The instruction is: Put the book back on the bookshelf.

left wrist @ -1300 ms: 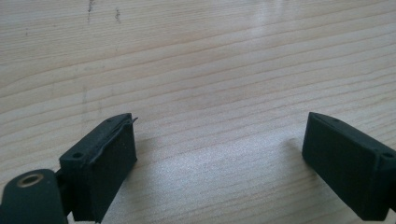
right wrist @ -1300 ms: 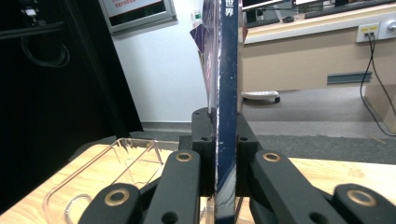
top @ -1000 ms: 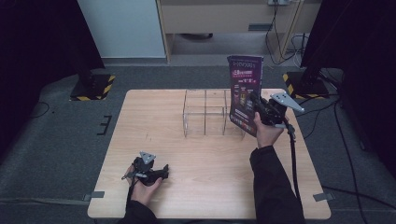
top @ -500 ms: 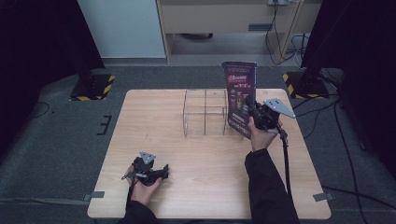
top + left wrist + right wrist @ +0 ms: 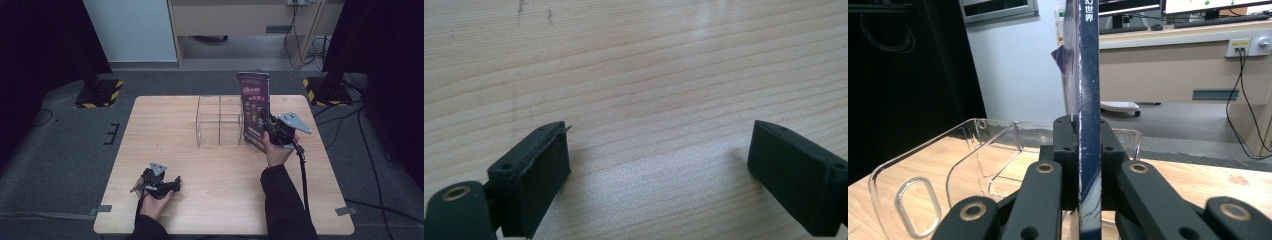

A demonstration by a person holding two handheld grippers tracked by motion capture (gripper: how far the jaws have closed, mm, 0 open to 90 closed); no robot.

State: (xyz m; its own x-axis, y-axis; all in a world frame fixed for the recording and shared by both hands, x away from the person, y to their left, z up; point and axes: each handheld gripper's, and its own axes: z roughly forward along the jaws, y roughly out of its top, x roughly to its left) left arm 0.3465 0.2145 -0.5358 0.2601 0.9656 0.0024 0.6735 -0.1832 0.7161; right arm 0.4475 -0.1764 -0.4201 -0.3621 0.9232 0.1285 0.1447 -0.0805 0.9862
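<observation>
A person at a wooden table (image 5: 210, 165) holds a dark book (image 5: 255, 107) upright at the right end of a clear plastic rack (image 5: 220, 122), pinched spine-on between the closed jaws of the right gripper (image 5: 270, 127). The book appears to stand just beside the rack rather than inside a slot, though the high view leaves that uncertain, so the filing job looks begun but unfinished: lowering the book into a compartment and letting go remain. The left gripper (image 5: 159, 184) rests near the table's front edge, well apart from the rack, its jaws spread wide over bare wood and holding nothing.
</observation>
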